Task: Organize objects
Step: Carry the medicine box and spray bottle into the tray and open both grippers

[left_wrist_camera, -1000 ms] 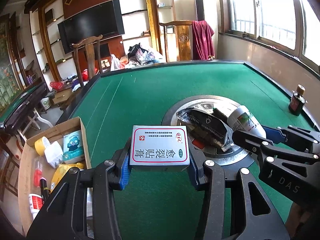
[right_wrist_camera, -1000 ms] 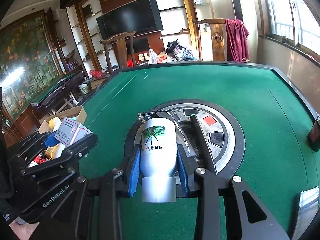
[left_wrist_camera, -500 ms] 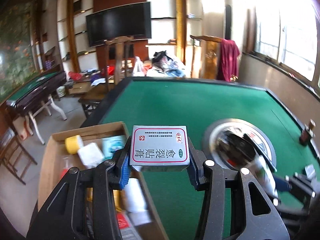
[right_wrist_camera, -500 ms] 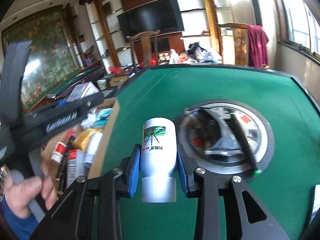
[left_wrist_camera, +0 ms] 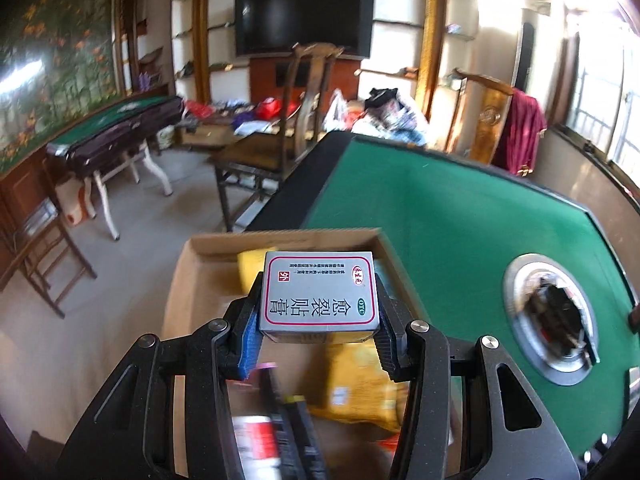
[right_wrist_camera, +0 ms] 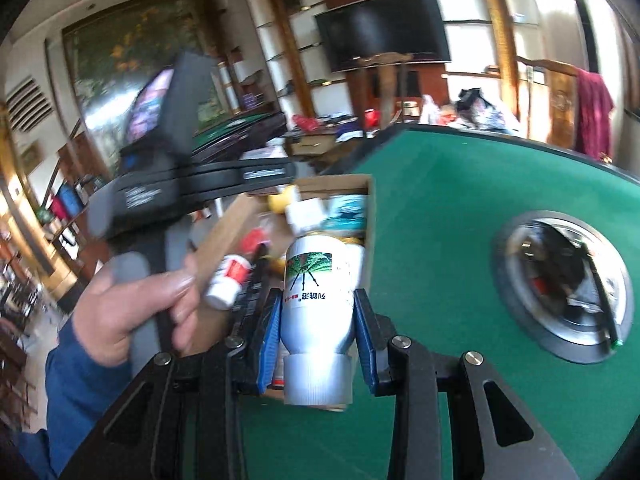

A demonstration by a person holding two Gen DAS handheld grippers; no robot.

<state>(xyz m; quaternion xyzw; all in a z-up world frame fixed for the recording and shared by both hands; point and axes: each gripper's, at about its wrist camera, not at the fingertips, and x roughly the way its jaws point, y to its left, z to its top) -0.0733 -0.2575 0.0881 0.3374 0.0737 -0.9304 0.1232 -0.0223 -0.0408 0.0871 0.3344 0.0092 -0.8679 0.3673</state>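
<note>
My left gripper (left_wrist_camera: 318, 322) has its jaws clamped on the sides of a flat grey box (left_wrist_camera: 319, 294) with red-framed print. Below those jaws sits the open cardboard box (left_wrist_camera: 288, 240), with a yellow packet (left_wrist_camera: 360, 392) inside it. My right gripper (right_wrist_camera: 316, 338) pinches a white bottle (right_wrist_camera: 316, 296) by its lower body, cap toward me. Left of those jaws the person's hand (right_wrist_camera: 132, 308) grips a handle; right of them lies the green table (right_wrist_camera: 460, 192).

Both wrist views look steeply down, sharing the cardboard box (left_wrist_camera: 280, 240) beside the green table (right_wrist_camera: 460, 184).
</note>
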